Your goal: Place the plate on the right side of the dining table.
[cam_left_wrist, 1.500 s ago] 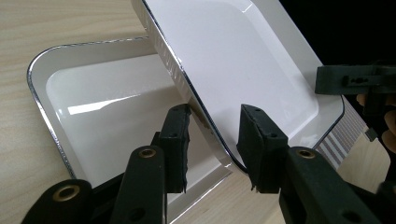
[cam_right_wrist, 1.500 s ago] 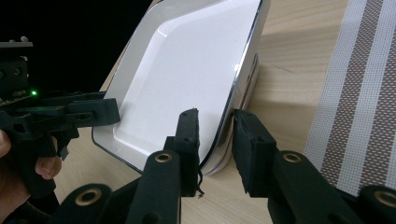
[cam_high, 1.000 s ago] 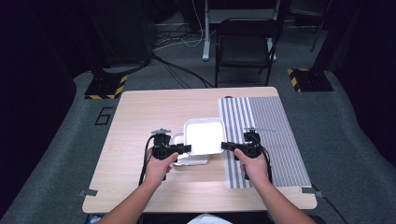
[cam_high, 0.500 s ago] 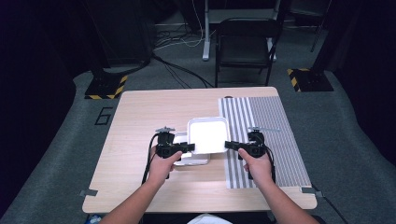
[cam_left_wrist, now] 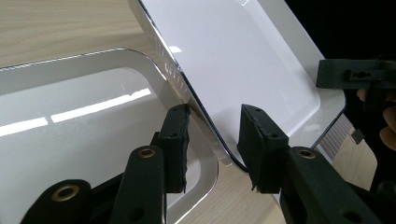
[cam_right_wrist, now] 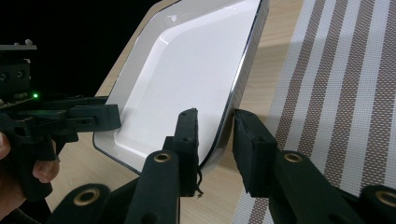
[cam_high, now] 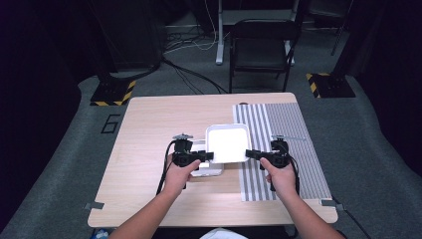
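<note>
Having risen and shifted toward the striped mat (cam_high: pixel 283 149) within the last second, the white tray (cam_high: pixel 228 143) hung clamped between left gripper (cam_high: pixel 208 156) and right gripper (cam_high: pixel 250 154), clear of the lower tray (cam_high: pixel 209 172), indicating transfer underway.

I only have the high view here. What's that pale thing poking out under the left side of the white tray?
Observer: It's a second white tray, lying on the table. The upper tray tilts over its corner.
Operator: Do the left tongs have the upper tray's rim?
Observer: The rim runs between the pads of the left tongs, but I can't tell whether they press it.
Operator: And the right?
Observer: The rim also sits between the pads of the right tongs, with what looks like a thin gap beside the outer pad.
</note>
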`<state>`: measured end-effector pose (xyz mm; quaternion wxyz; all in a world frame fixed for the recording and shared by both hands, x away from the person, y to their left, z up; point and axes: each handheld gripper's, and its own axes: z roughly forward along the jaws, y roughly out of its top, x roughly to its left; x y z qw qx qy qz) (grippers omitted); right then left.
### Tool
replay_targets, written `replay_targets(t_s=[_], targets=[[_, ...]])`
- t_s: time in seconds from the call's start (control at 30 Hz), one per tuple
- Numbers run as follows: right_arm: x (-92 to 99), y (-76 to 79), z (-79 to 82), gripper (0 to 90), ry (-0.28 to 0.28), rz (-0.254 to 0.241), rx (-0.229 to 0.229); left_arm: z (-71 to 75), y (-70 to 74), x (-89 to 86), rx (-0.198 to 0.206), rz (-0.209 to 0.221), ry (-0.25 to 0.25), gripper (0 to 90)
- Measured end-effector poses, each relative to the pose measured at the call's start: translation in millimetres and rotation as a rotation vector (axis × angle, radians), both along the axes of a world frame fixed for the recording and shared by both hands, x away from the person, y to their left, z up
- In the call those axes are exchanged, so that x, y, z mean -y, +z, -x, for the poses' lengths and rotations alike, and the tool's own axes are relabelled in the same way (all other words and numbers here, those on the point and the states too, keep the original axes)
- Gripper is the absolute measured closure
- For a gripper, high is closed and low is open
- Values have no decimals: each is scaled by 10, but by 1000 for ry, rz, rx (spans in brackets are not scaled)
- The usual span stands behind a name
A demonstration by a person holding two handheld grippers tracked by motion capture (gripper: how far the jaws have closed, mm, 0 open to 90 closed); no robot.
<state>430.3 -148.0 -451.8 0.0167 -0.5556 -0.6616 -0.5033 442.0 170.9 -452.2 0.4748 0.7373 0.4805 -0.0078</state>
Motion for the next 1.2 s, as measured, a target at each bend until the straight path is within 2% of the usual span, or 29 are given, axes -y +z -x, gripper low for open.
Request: replay_targets(t_s=[0.3,1.2], targets=[[89,23,21,711,-8,1,6,-11,26,90,8,0,-17,630],[288,24,52,709,-35,6,6,-51,-6,308,-13,-4,-44,631]])
